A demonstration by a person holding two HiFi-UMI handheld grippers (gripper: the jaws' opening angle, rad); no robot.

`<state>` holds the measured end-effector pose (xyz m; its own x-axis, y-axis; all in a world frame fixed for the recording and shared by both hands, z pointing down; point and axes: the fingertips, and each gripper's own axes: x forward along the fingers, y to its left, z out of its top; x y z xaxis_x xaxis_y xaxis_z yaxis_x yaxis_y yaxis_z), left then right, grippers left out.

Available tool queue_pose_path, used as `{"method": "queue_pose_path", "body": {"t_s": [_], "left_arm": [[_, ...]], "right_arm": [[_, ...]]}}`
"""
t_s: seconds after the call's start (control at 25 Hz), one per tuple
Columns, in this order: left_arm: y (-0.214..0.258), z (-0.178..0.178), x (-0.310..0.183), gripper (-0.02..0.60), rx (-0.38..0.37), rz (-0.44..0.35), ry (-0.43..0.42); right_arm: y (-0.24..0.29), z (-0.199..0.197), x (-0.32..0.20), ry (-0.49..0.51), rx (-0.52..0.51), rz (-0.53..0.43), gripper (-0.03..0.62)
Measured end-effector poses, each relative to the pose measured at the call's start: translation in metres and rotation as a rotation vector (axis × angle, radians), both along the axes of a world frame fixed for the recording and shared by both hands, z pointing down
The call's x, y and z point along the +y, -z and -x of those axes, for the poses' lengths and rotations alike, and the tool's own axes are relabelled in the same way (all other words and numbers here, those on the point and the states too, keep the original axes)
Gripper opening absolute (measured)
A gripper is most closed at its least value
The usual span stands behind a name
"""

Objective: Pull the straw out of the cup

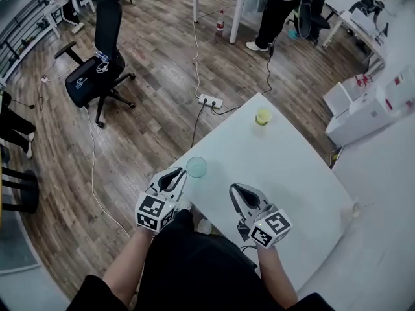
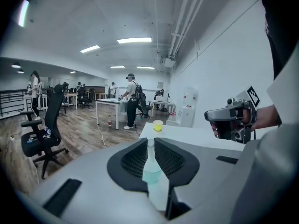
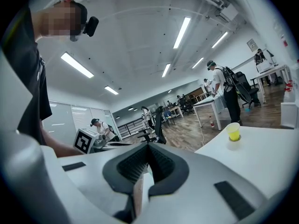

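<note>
The person had both grippers out over the near end of the white table point(image 1: 285, 173). The left gripper point(image 1: 183, 172) had its jaws only a sliver apart and wasn't pinching anything. The see-through teal cup point(image 1: 196, 167) sat just past its tips, a bit toward the right gripper point(image 1: 233, 188), whose jaws were closed tip to tip with nothing in them. A yellow cup point(image 1: 262, 116) stood well ahead of both. The straw was too hard to make out, tbh.

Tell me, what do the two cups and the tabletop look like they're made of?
Near cup: probably clear greenish plastic or glass; the table shows through it. Far cup: yellow, translucent-looking, likely plastic. Table: smooth matte white top, likely laminate.
</note>
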<state>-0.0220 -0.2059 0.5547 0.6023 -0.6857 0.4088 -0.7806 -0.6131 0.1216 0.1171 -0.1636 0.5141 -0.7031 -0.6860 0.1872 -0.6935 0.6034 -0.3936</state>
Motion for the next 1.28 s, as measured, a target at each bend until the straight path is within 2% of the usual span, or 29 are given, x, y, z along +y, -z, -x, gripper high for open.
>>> {"method": "queue_pose_path", "body": {"t_s": [0.48, 0.76, 1.28], "left_arm": [[0.039, 0.004, 0.03, 0.057, 0.027, -0.072, 0.104], [0.07, 0.007, 0.043, 0.057, 0.027, -0.127, 0.117], [0.084, 0.022, 0.05, 0.056, 0.055, -0.146, 0.131]], "right_arm": [[0.008, -0.024, 0.029, 0.003, -0.036, -0.028, 0.021], [0.02, -0.019, 0.03, 0.016, -0.076, -0.068, 0.021], [0.044, -0.009, 0.027, 0.021, -0.077, -0.129, 0.021]]}}
